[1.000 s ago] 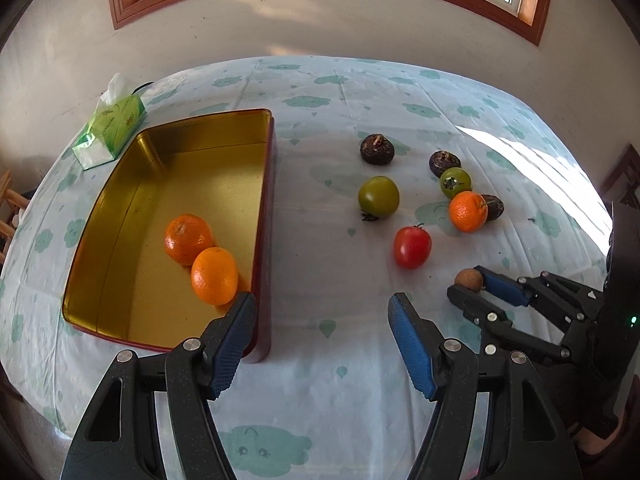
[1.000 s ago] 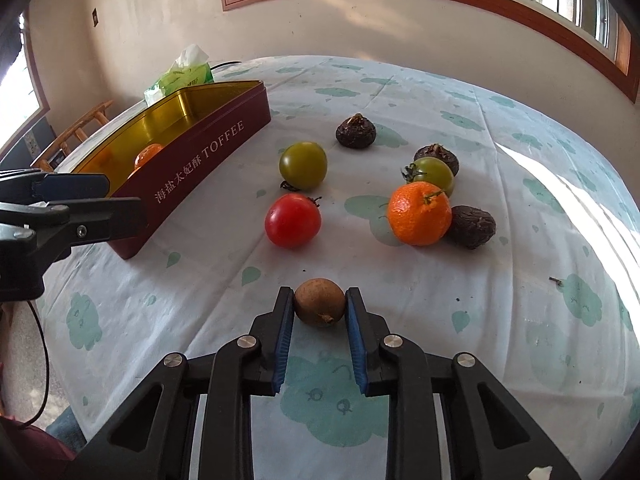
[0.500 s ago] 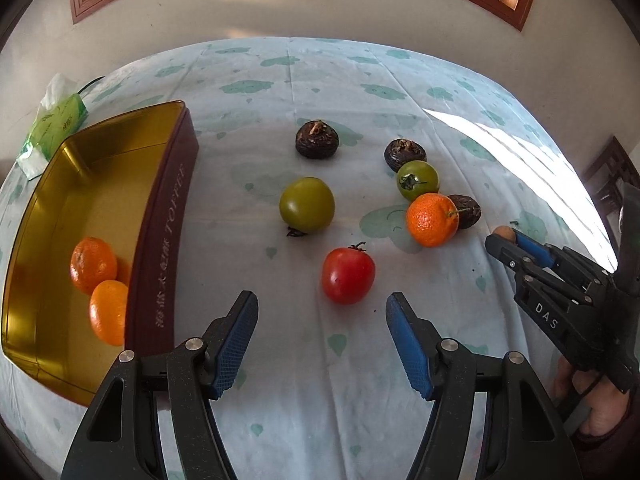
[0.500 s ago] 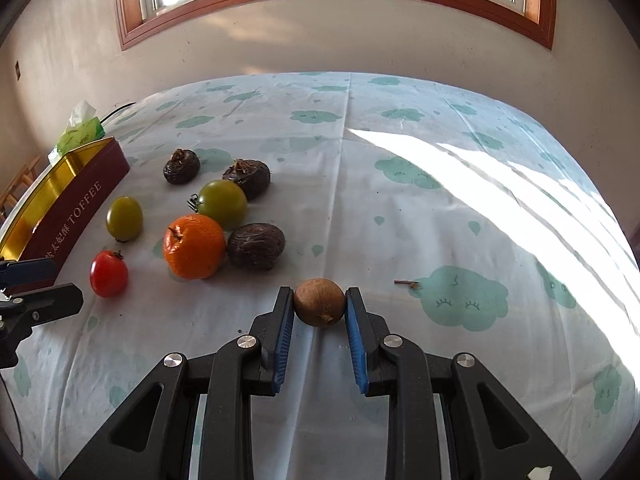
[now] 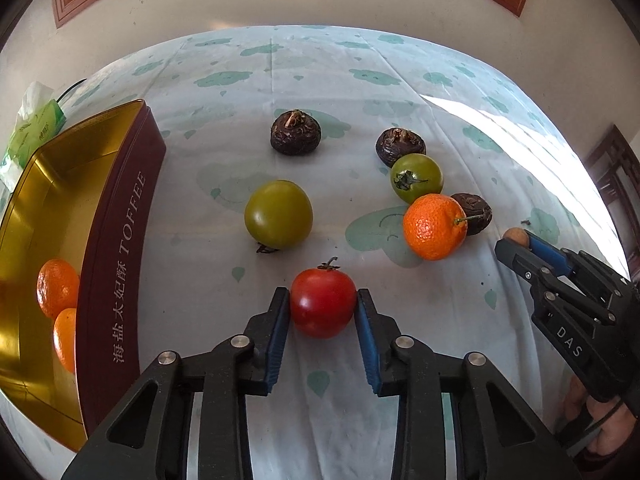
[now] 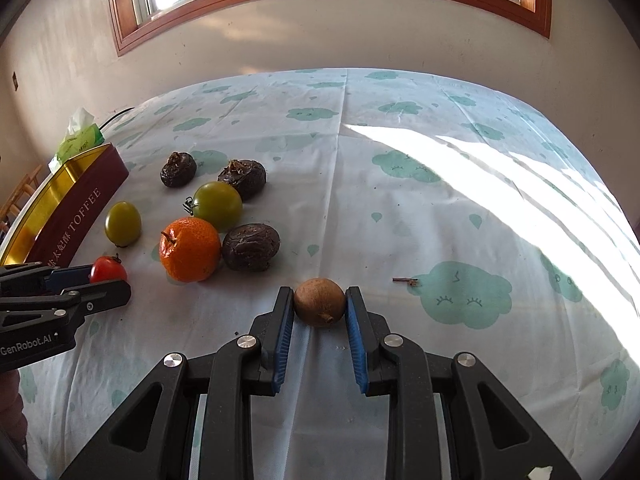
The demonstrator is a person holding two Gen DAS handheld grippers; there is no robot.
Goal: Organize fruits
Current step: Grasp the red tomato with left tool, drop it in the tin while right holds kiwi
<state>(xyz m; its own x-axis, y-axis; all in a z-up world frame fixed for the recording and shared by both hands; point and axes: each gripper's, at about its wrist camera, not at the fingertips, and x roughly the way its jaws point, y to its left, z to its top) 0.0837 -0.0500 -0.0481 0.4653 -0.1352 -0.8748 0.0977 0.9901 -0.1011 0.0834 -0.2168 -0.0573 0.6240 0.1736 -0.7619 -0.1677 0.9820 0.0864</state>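
My left gripper [image 5: 322, 312] is shut on a red tomato [image 5: 323, 307] resting on the tablecloth. My right gripper [image 6: 319, 307] is shut on a small brown fruit [image 6: 319, 301], held low at the right of the fruit cluster; it also shows in the left wrist view [image 5: 516, 244]. An orange [image 5: 434, 226], two green tomatoes [image 5: 278, 214] [image 5: 417, 177] and three dark wrinkled fruits [image 5: 295, 133] [image 5: 401, 145] [image 5: 474, 207] lie on the cloth. A gold toffee tin [image 5: 120, 216] at the left holds two oranges [image 5: 58, 286].
A green tissue pack [image 5: 34, 128] lies behind the tin. The table [image 6: 440, 208] has a white cloth with green clouds and a sunlit patch at the right. A small twig [image 6: 404, 281] lies right of my right gripper. A wall and window are behind.
My left gripper moved forward from beside the tin to the red tomato and closed on it. My right gripper swung right with the brown fruit still in it.
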